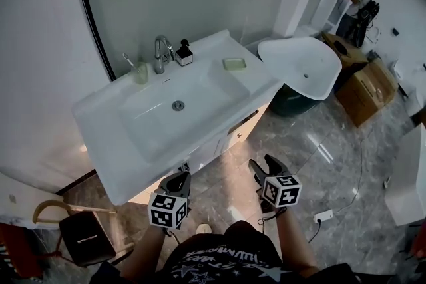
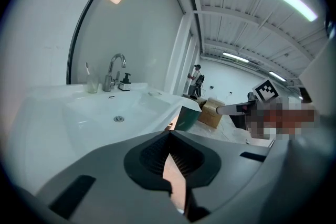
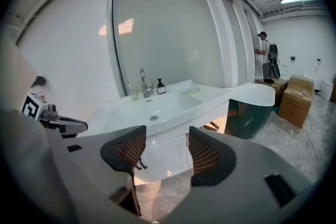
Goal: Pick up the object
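The approach is judged to be the step in hand, since nothing is held yet. The left gripper (image 1: pixel 178 177) is kept low before the white surface (image 1: pixel 100 116), its fingers (image 2: pixel 184 157) closed tip to tip with nothing between them. Which thing is meant by the task cannot be told. The likely candidates are lined up along the back of the surface, well ahead of both pairs of fingers: a glass (image 1: pixel 140 71) with a toothbrush, then, past the tap (image 1: pixel 162 53), a soap dispenser (image 1: pixel 184 54), and further right a pale green soap dish (image 1: pixel 234 64). The right gripper (image 1: pixel 265 163) is held beside the left one, its fingers (image 3: pixel 128 149) spread wide and empty. A long reach over the basin would be called for next, with the open fingers brought around one item. No label can be read on the dispenser, only patterns are carried by the marker cubes, and the shirt print cannot be made out.
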The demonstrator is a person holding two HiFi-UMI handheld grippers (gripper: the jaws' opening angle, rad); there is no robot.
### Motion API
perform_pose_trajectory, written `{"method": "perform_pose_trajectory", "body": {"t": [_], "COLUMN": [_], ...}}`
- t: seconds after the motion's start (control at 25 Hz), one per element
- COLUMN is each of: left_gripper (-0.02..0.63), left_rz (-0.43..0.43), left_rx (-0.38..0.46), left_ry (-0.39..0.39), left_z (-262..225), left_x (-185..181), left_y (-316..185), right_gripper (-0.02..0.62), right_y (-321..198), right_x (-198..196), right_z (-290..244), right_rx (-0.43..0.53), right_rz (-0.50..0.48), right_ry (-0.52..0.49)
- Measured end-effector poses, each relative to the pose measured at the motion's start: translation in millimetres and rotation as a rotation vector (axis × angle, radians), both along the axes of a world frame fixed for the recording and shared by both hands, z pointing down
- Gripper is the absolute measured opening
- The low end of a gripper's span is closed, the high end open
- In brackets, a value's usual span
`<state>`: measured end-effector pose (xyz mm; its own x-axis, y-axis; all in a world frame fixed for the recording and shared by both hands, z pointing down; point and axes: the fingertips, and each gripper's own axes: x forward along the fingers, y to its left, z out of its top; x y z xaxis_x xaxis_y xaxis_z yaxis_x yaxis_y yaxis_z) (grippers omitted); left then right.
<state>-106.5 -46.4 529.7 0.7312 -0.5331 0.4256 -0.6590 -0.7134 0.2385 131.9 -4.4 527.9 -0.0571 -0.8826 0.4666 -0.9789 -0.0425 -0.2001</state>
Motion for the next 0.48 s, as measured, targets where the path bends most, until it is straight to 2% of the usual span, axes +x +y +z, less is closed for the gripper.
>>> {"method": "perform_pose_trajectory", "body": {"t": [0.12, 0.28, 0.48], "left_gripper": [0.015, 0.015, 0.015], "left_rz": [-0.002, -0.055, -0.115], "left_rx": [0.026, 0.026, 0.019], "left_ry": [-0.024, -0.009, -0.005], "left_z": [-4, -12, -8], "left_x": [0, 1, 12], "left_y": [-26, -58, -94], "right_gripper": [0.258, 0.258, 0.258], "right_y": [-15, -44, -109], "right_x": [5, 19, 40], "right_z": [2, 1, 5], "right_rx": [-0.01, -0.01, 0.011], "right_rz": [-0.005, -0.009, -0.037], "right_ry": [0.006, 0.022, 0.021]}}
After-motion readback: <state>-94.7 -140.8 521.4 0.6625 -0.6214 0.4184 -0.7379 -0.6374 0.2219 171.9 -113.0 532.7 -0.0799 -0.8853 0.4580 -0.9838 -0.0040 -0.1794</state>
